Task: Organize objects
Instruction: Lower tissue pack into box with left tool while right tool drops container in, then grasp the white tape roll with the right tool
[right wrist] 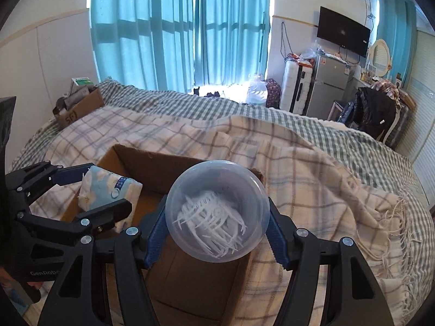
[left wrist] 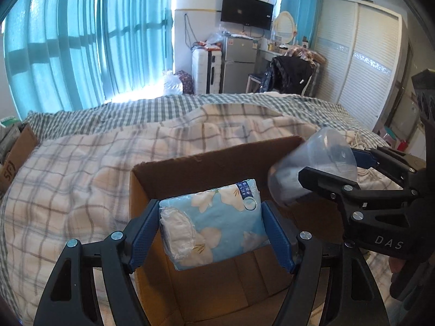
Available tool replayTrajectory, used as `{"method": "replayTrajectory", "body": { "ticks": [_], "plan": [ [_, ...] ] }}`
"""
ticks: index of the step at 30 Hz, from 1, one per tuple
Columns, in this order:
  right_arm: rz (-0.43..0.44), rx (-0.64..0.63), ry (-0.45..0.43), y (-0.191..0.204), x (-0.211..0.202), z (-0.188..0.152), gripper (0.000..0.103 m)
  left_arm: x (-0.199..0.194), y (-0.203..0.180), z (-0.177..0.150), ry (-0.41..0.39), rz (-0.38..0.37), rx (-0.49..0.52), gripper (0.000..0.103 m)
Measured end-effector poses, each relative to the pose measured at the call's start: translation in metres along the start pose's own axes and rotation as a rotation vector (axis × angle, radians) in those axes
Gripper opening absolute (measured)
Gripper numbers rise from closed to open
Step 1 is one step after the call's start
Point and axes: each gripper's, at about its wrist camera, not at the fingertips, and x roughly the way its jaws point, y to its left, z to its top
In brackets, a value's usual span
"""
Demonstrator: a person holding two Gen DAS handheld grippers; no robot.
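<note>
In my left wrist view, the left gripper (left wrist: 210, 228) sits at the lower centre of the frame, its blue pads pressed against both sides of a soft tissue pack (left wrist: 214, 222) printed with pale flowers on light blue, so it is clamped on that pack. The pack hangs over the open cardboard box (left wrist: 217, 160), which rests on the plaid blanket (left wrist: 68, 179) covering the bed (left wrist: 136, 111). At the right of the same frame, I see the right gripper (left wrist: 330, 167) reaching in from the edge, holding a clear plastic cup (left wrist: 312, 168) tilted on its side above the box's right-hand corner. In my right wrist view, the cup (right wrist: 217, 212) fills the lower centre, its round end facing the camera, with white strands visible inside it; the right gripper (right wrist: 217, 233) is closed on it, a blue pad touching each side. The box (right wrist: 152, 168) lies beneath and behind the cup, and at the left of this frame the left gripper (right wrist: 98, 190) holds the pack (right wrist: 108, 190) over the box's near-left part. A second cardboard box (right wrist: 78, 106) with items in it stands at the upper left of the bed.
</note>
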Motion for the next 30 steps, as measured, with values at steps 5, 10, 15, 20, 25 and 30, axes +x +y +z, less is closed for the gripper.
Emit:
{"method": "replayTrajectory", "body": {
  "ticks": [5, 10, 15, 20, 25, 30],
  "plan": [
    [0.007, 0.032, -0.048, -0.002, -0.021, -0.002, 0.082, -0.015, -0.001, -0.004, -0.004, 0.034, -0.010, 0.099],
    [-0.010, 0.044, -0.094, -0.001, -0.074, -0.002, 0.085, -0.054, 0.001, -0.005, -0.032, 0.027, -0.035, 0.103],
    [-0.045, 0.007, -0.123, 0.012, -0.140, -0.008, 0.088, -0.112, 0.009, -0.012, -0.065, 0.038, -0.055, 0.103],
    [-0.093, -0.016, -0.124, 0.029, -0.194, -0.028, 0.090, -0.163, 0.015, -0.036, -0.081, 0.072, -0.072, 0.103],
    [-0.115, -0.011, -0.087, 0.051, -0.209, -0.063, 0.090, -0.185, 0.013, -0.078, -0.069, 0.086, -0.087, 0.103],
    [-0.117, 0.011, -0.014, 0.075, -0.192, -0.107, 0.090, -0.195, 0.004, -0.129, -0.061, 0.132, -0.058, 0.103]
  ]
}}
